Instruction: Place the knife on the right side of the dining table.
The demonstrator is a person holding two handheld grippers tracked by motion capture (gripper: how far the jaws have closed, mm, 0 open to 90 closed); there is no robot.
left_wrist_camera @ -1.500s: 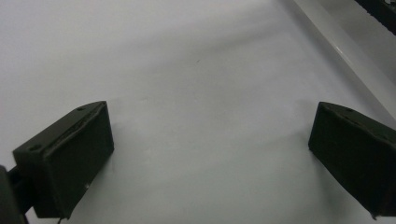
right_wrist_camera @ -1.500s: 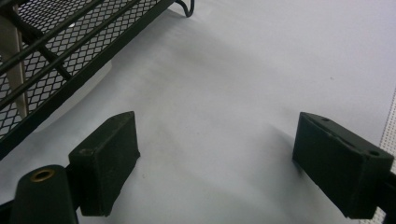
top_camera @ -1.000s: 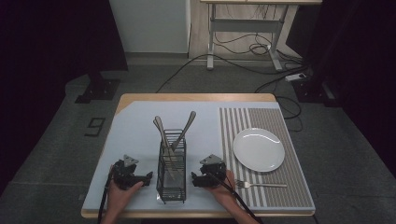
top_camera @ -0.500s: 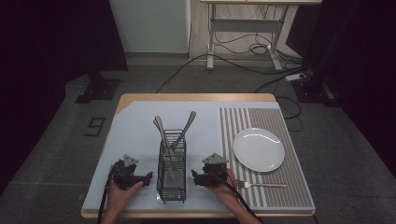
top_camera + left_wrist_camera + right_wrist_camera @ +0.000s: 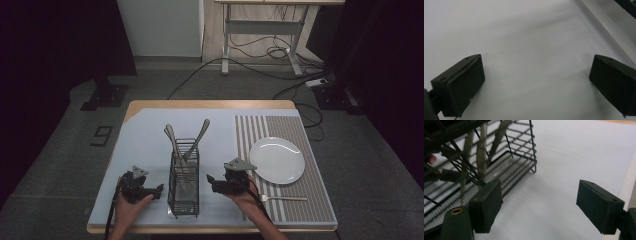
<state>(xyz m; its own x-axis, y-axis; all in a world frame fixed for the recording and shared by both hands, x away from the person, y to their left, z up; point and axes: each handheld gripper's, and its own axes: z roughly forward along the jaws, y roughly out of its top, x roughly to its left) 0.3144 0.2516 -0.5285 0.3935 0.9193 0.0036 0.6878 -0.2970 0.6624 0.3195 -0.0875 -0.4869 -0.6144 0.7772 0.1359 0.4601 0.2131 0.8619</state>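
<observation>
From the high view, my right gripper (image 5: 214,181) sits just right of the wire caddy (image 5: 183,175), jaws wide and just easing narrower, nothing between them. In the left gripper view, wide empty jaws rest over the mat (image 5: 529,50). In the right gripper view, I should line up with the caddy wall (image 5: 524,150) before closing.

Dim surroundings, lit tabletop, soft close-up blur

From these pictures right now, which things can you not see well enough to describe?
- Cutlery in the wire caddy, high view: the working ends are hidden behind the mesh, so I cannot tell spoons from forks.
- The same pieces in the right gripper view: handles cut off by the top edge.
- Utensil on the striped mat, high view: too small to name surely.
</observation>
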